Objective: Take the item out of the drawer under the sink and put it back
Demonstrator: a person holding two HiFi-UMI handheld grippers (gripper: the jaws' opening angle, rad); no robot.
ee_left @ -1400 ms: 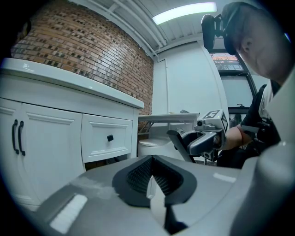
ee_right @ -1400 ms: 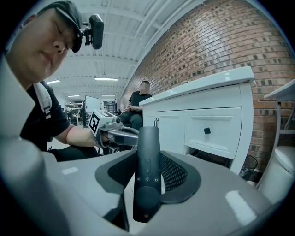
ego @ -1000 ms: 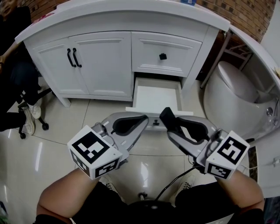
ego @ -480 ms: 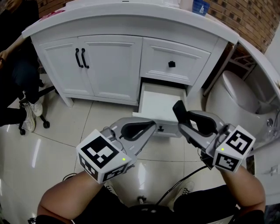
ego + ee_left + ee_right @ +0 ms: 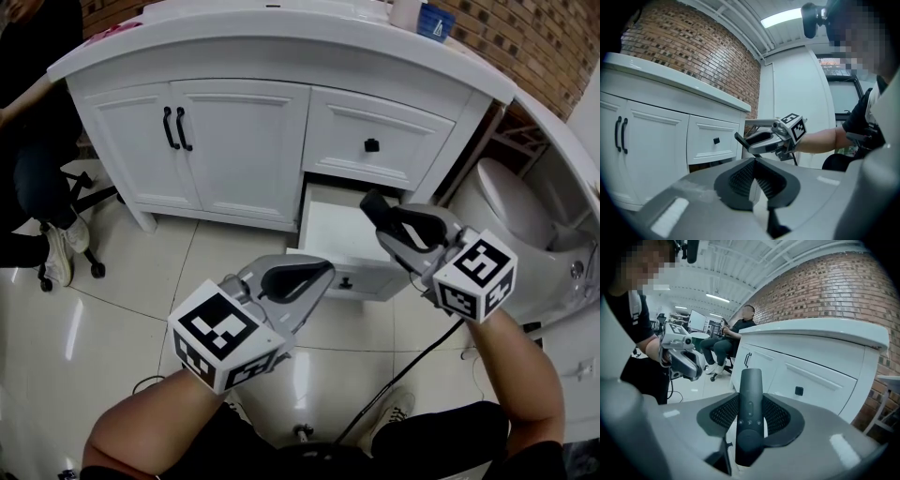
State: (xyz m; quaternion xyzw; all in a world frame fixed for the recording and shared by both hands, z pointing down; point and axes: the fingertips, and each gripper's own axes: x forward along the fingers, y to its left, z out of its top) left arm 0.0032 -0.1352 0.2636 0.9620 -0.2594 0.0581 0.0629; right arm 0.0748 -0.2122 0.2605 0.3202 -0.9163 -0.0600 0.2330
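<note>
Right claw [image 5: 398, 225] clamped on the remote [image 5: 751, 385], long axis along the jaws, poised above the open drawer [image 5: 366, 277]; left claw [image 5: 314, 274] closed empty, farther off.

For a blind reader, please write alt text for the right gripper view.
The right gripper holds a black remote between its jaws. Behind it are a white vanity, the left gripper and a seated person.

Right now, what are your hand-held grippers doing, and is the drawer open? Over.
Right hand-held gripper shut on black remote. Left hand-held gripper shut, empty. Drawer open. Nothing seen in the way.
</note>
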